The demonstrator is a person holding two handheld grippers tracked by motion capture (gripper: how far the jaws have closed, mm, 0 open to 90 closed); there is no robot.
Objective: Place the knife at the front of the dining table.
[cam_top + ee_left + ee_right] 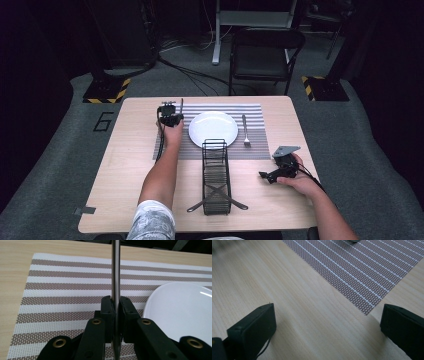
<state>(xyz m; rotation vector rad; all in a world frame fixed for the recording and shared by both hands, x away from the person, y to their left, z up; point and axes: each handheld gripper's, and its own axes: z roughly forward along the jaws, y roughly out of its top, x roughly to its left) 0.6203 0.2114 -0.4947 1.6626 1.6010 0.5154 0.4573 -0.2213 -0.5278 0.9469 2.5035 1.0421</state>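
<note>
A thin metal utensil (115, 270) is clamped upright between the pads of the left gripper (115, 312) above the striped placemat (62, 290), just left of the white plate (180, 310), and both its ends are cut off, so its kind cannot be told. The right gripper (328, 322) is held spread wide and empty over the pale wooden table (294, 312). A wire rack (216, 175), a fork (245, 131), a folding chair (265, 55) and grey carpet (360, 150) are seen before a dark room.

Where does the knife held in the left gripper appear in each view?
High view: the knife stands upright left of the white plate, above the left gripper.
Left gripper view: a vertical blade at centre, clamped between the jaws.
Right gripper view: not in it.
Shared landmark: the striped placemat.
</note>
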